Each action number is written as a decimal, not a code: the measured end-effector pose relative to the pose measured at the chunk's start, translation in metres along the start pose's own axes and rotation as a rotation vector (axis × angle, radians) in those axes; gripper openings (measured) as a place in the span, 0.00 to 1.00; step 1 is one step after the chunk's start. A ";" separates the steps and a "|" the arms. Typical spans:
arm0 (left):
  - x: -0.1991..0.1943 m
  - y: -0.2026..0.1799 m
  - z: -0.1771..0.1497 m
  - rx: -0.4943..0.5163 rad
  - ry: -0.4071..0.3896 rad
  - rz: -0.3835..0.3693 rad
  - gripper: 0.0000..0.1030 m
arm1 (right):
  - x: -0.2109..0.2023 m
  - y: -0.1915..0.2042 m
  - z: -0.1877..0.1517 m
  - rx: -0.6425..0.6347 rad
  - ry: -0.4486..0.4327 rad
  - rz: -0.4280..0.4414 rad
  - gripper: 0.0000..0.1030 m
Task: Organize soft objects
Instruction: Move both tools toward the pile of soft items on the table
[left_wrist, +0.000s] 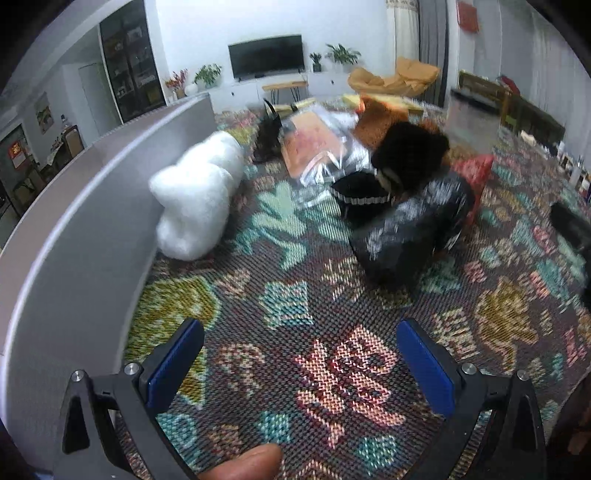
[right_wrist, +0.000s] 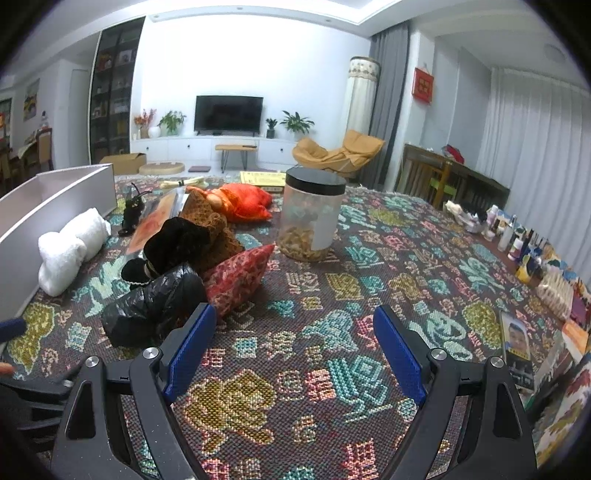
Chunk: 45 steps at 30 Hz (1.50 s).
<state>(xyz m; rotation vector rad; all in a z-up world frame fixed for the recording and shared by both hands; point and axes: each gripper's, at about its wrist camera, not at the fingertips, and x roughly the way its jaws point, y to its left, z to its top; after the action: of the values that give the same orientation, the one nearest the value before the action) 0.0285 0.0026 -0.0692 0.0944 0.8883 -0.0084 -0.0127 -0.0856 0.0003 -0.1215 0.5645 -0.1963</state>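
The patterned cloth (right_wrist: 314, 295) on the table has big woven signs on it that look like writing, but I cannot read them. A red sign (right_wrist: 422, 85) hangs on the far wall; its gold marks are too small to read.

The left gripper (left_wrist: 299, 354) is wide open and holds nothing. The right gripper (right_wrist: 293, 343) is wide open too, and empty. Both hang over bare cloth.

The soft things sit in a pile. A white fluffy towel (left_wrist: 199, 192) lies right beside the grey box wall (left_wrist: 74, 236). A shiny black bag (left_wrist: 410, 229) lies near the left gripper, with a black furry thing (left_wrist: 410, 151) behind it.

Only the right view shows the clear jar (right_wrist: 312, 218) with a black lid, a red patterned cushion (right_wrist: 240, 277) touching the black bag, and an orange cushion (right_wrist: 243, 201) further back. It also shows little bottles (right_wrist: 517, 236) along the table edge.
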 end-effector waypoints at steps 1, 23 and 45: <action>0.006 -0.002 0.000 0.013 0.013 0.006 1.00 | 0.000 0.000 0.000 -0.002 0.000 0.001 0.86; 0.035 0.010 0.009 -0.038 0.039 -0.082 1.00 | 0.015 -0.006 -0.003 0.044 0.072 0.039 0.86; 0.035 0.009 0.008 -0.038 0.038 -0.082 1.00 | 0.019 -0.010 -0.003 0.071 0.086 0.044 0.86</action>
<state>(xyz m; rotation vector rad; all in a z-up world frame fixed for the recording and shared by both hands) 0.0574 0.0123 -0.0901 0.0225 0.9298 -0.0662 -0.0005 -0.1001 -0.0106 -0.0320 0.6446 -0.1787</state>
